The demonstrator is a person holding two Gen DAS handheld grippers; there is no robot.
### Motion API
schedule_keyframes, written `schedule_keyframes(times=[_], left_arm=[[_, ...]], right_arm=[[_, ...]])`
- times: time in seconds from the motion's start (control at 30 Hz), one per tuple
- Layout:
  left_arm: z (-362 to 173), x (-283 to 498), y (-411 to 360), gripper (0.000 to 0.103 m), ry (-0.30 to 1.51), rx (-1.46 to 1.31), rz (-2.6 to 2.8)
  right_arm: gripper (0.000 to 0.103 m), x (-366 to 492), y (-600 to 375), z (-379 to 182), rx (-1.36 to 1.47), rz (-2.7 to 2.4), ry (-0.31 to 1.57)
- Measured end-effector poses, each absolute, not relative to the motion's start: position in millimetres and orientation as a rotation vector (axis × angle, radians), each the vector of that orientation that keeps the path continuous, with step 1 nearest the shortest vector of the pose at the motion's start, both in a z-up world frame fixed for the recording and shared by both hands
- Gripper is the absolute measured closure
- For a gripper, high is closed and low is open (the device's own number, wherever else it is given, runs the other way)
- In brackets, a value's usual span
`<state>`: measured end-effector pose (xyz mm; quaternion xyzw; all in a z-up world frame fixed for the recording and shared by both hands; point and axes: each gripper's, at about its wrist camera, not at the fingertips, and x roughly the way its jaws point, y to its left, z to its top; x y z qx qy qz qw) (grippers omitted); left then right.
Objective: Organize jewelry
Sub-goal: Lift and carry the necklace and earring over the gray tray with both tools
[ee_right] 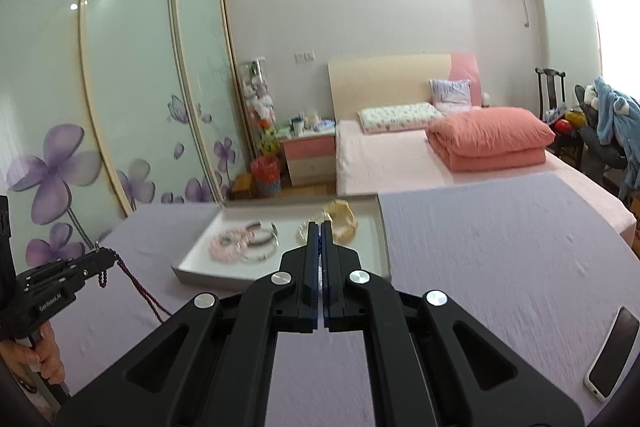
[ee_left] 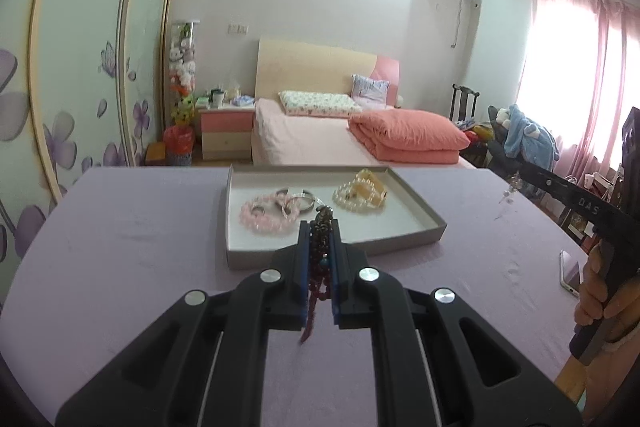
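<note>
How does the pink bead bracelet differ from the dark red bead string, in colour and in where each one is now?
The pink bead bracelet is pale and lies coiled in the grey tray; the dark red bead string is nearly black-red, clamped in the left hand-held gripper, and hangs down in a loop outside the tray. Both are strung beads.

Dark maroon beads (ee_left: 320, 259), pink bracelet (ee_left: 264, 217), grey tray (ee_left: 424, 211), lilac tablecloth (ee_left: 120, 247).

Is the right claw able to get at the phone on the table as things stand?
Probably not at once. The phone lies bare on the table with nothing over it, so the way is free. But the right claw is shut, seemingly on a small trinket, and must open first.
</note>
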<state>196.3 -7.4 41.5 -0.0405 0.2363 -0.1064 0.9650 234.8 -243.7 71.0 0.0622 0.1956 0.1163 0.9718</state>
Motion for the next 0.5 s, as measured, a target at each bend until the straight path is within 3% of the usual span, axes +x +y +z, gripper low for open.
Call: schedule_keyframes(times=[0.5], left_arm=[[74, 213, -21, 0.094, 0.400, -0.084, -0.216]], right_arm=[[0.101, 250, -228, 74, 0.139, 0.263, 0.384]])
